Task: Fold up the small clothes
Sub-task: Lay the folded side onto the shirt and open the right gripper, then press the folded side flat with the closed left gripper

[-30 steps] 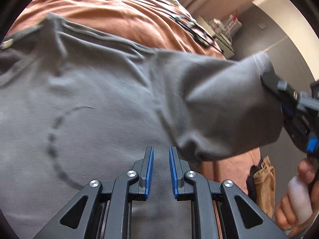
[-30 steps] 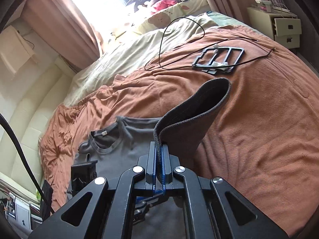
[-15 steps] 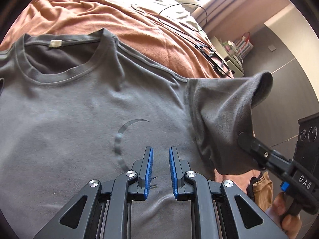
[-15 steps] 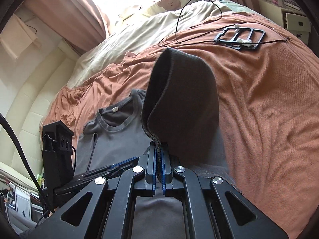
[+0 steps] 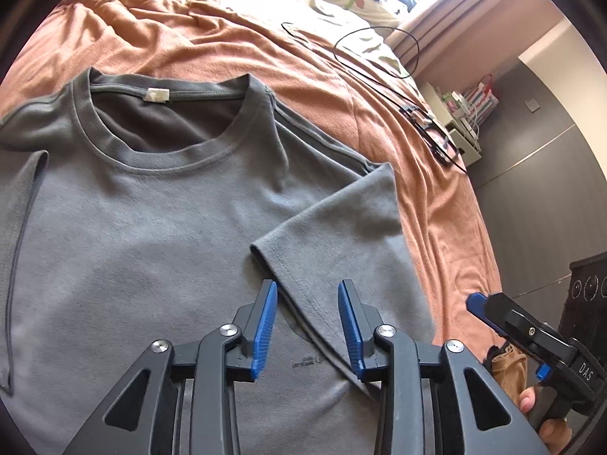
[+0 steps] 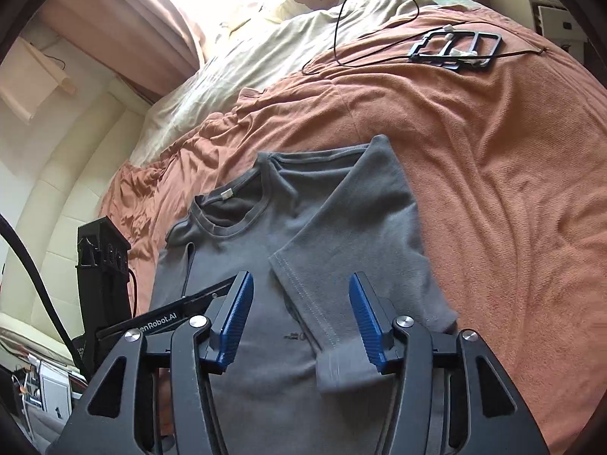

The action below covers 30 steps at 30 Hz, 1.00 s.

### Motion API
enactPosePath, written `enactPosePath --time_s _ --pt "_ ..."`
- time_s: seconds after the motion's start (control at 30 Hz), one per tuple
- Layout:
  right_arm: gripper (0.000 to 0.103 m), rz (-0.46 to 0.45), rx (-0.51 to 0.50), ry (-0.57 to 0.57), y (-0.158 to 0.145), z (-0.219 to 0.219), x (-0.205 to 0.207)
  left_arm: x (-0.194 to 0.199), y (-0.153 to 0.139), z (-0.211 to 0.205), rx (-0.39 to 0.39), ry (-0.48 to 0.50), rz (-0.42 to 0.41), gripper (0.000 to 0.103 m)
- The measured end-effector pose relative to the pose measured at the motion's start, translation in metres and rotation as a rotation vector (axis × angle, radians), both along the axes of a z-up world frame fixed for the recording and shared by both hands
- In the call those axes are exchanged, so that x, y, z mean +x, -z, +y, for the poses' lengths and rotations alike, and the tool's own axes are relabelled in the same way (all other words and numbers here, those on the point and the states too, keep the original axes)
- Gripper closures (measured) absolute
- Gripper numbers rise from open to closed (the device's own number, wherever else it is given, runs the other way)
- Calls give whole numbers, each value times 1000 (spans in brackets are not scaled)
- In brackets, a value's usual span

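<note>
On the orange blanket [image 6: 493, 174] lies the grey T-shirt [image 5: 144, 250], front up, collar and its white neck label [image 5: 157, 94] pointing toward the head of the bed. One short sleeve [image 6: 364, 227] is folded inward across the chest, its stitched hem running diagonally down toward the small dark print [image 6: 294, 336] on the shirt's front. And the right gripper [image 6: 301, 318] hangs just above that folded sleeve, blue pads spread wide, nothing between them; the sleeve's lower corner sits right by the right-hand pad [image 6: 366, 320], though whether it touches is hard to say. Over to the left gripper [image 5: 308, 328]: its jaws are parted as well, empty, poised over the sleeve hem and the print. From the left wrist view the right gripper shows again at the lower right edge, a hand [image 5: 546, 421] wrapped round its handle. The other sleeve [image 5: 22, 235] appears turned in on the far side too, its edge a long dark line down the shirt. Farther up the bed, well apart from the shirt, a black cable [image 6: 364, 19] loops across the cream sheet [image 6: 235, 68], and a flat black frame [image 6: 455, 51] rests on the blanket.
</note>
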State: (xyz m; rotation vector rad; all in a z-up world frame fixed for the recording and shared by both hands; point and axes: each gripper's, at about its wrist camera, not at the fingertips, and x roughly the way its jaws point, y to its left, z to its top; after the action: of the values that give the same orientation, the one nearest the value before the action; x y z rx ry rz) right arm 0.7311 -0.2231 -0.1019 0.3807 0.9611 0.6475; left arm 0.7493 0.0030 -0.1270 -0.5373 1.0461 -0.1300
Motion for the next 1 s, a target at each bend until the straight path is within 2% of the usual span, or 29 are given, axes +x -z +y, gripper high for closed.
enactPosePath --time_s 0.3,0.57,0.67,0.7,0.77,0.83,0.93,1.0 --pt "53 -7 -132 58 30 -3 2 17 24 7 98 -3 27 66" --pt "55 34 -132 93 62 -13 8 33 42 -2 152 42 24 66" --pt "55 44 -129 93 67 -15 8 40 45 -11 193 81 23 66" --pt "55 46 -128 93 67 -16 9 42 46 -15 217 94 23 68" --pt "55 47 -108 97 65 -19 9 43 45 -19 265 108 13 98" --pt "55 31 -67 102 62 -27 8 41 39 -17 278 106 -2 98" --pt "55 6 -87 122 57 -34 6 36 26 -12 307 102 -44 99" --pt "55 19 -88 121 60 -35 5 36 22 -6 312 88 -36 99"
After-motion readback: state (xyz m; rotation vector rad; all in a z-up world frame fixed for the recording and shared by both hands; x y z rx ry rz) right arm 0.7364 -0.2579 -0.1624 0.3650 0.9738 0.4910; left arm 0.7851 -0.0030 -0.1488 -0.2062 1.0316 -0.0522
